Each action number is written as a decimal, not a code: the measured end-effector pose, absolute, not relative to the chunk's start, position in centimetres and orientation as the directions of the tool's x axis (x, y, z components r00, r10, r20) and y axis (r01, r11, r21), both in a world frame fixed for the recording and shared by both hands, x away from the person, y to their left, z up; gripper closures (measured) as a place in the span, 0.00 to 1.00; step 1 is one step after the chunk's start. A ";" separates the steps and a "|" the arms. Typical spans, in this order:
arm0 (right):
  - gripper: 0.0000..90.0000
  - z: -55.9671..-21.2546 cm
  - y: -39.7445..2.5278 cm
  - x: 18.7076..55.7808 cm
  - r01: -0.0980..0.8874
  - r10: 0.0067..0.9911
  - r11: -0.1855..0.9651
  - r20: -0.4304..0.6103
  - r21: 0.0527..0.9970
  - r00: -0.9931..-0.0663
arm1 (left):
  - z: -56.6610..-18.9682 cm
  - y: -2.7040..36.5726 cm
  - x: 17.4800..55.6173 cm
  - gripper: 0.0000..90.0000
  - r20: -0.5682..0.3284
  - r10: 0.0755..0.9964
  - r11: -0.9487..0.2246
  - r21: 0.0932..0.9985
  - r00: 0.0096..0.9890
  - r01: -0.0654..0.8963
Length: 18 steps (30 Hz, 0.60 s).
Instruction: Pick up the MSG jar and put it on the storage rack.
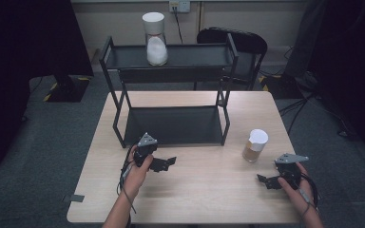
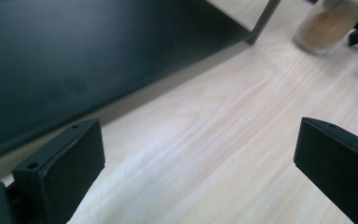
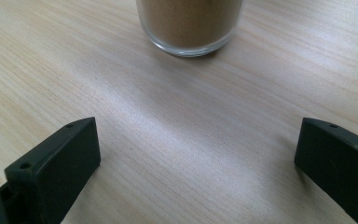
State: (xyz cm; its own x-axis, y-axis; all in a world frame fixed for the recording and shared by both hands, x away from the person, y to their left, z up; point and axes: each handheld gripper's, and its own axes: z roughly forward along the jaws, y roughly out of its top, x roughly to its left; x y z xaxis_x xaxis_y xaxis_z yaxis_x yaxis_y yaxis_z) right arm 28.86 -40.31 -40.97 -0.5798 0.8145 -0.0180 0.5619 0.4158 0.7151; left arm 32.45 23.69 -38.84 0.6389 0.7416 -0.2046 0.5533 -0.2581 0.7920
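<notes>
Holding my left gripper (image 1: pixel 170 161) low over the table (image 1: pixel 204 199) just near the black shelf rack (image 1: pixel 173 124), jaws spread wide, nothing between them. My right gripper (image 1: pixel 262 179) sits near right, jaws spread too, the brown-powder jar (image 1: pixel 255 145) standing just beyond. A white-powder jar (image 1: pixel 156 39) stands on the rack's top shelf.

- Light wood table (image 1: pixel 204 190) stood on grey carpet (image 1: pixel 43 156).
- Beige wall (image 1: pixel 119 23) at back w/ a socket (image 1: pixel 179 5), cable hanging.
- Black chair (image 1: pixel 240 45) behind table.
- Dark curtains (image 1: pixel 24 42) both sides; dim light.
</notes>
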 end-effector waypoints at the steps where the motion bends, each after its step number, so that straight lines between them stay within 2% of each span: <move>1: 0.00 -41.0 -40.3 28.9 0.562 0.815 0.416 -0.018 0.715 -0.580 | -38.9 23.5 32.2 0.01 -0.188 0.750 -0.270 0.788 0.635 0.553; 5: 0.00 -41.0 -40.3 28.9 0.562 0.815 0.416 -0.018 0.715 -0.580 | -39.5 24.1 31.5 0.02 -0.196 0.748 -0.265 0.787 0.634 0.557; 18: 0.00 -41.0 -40.3 28.9 0.562 0.815 0.416 -0.018 0.715 -0.580 | -39.8 24.8 29.1 0.02 -0.141 0.789 -0.319 0.738 0.598 0.594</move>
